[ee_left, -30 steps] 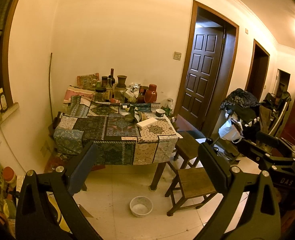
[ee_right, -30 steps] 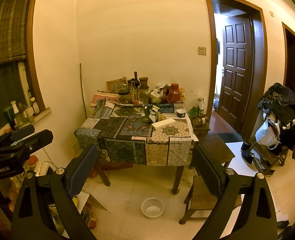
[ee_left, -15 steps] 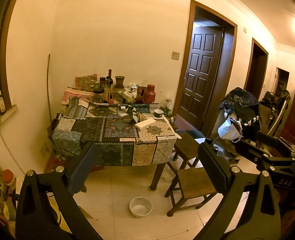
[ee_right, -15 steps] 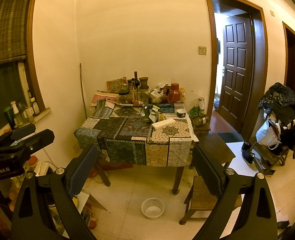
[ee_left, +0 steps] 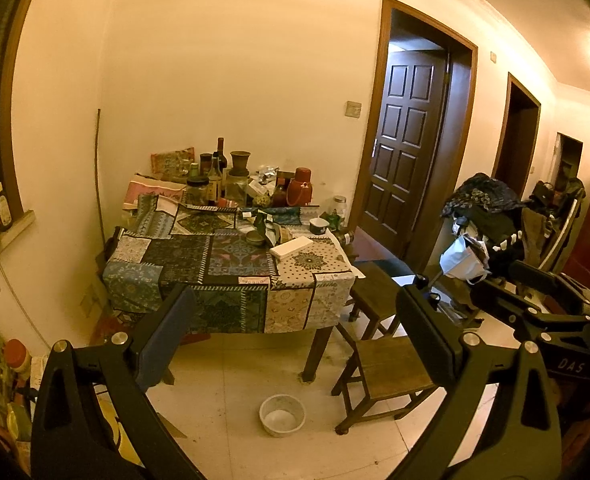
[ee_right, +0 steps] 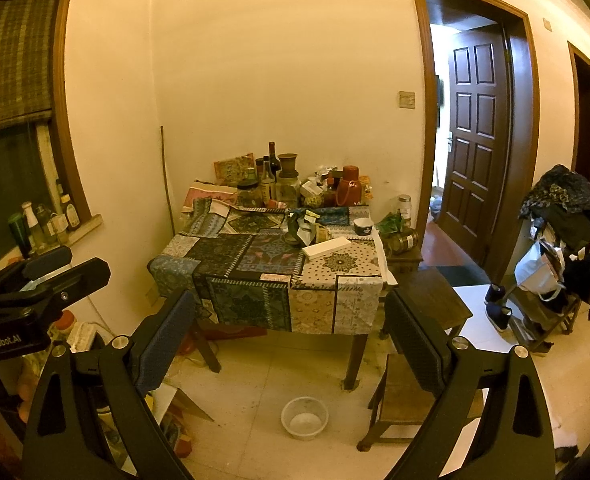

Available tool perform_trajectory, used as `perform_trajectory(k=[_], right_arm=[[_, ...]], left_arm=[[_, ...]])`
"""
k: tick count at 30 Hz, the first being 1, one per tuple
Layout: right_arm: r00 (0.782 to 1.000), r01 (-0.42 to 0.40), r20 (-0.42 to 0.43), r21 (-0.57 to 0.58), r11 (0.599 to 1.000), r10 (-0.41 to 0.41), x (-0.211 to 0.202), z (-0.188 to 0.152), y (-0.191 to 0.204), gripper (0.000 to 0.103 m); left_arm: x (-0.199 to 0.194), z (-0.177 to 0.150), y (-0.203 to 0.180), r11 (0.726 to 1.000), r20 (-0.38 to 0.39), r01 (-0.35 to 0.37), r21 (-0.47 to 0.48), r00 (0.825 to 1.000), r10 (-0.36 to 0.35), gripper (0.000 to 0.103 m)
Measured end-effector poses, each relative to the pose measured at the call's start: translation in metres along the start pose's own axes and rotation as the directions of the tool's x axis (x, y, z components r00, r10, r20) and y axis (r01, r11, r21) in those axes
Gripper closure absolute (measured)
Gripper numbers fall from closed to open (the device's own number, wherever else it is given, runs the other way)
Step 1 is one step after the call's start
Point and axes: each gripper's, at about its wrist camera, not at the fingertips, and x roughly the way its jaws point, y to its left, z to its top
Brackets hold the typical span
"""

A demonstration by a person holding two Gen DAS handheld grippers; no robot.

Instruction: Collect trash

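Trash [ee_right: 309,222] clutters the patchwork table [ee_right: 263,276] far ahead; my left gripper [ee_left: 295,328] and right gripper [ee_right: 291,328] both gape wide, empty.

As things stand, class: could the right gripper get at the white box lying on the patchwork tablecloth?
Probably not yet. The right gripper is open and empty, but the white box lies well across the table, clearly apart from the fingers. Nothing blocks the near edge; the person must step closer.

Patchwork-clothed table [ee_right: 199,256] (cluttered) bears white box [ee_right: 326,247].
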Motion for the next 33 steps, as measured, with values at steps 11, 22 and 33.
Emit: perform_trajectory(k=[11,22,33], right_arm=[[1.0,-0.009,0.017,0.008,1.0,0.009,0.007,0.01,-0.025,0.008],[0.999,0.034,0.001,0.012,0.999,-0.034,0.042,0.028,-0.068,0.008],[0.995,0.088,-0.059,0.066,0.994,-0.084,0.128,0.049,-0.088,0.008]], left_arm=[[0.024,0.011,-0.019,1.0,0.008,-0.031,0.001,0.999,0.031,0.002],[0.074,0.024,-0.036,0.995,-0.021,-0.092,-0.031,0.996,0.091,0.002],[0.184,0.056,0.022,0.987,-0.052,-0.135,-0.089,0.99,0.131,0.002]])
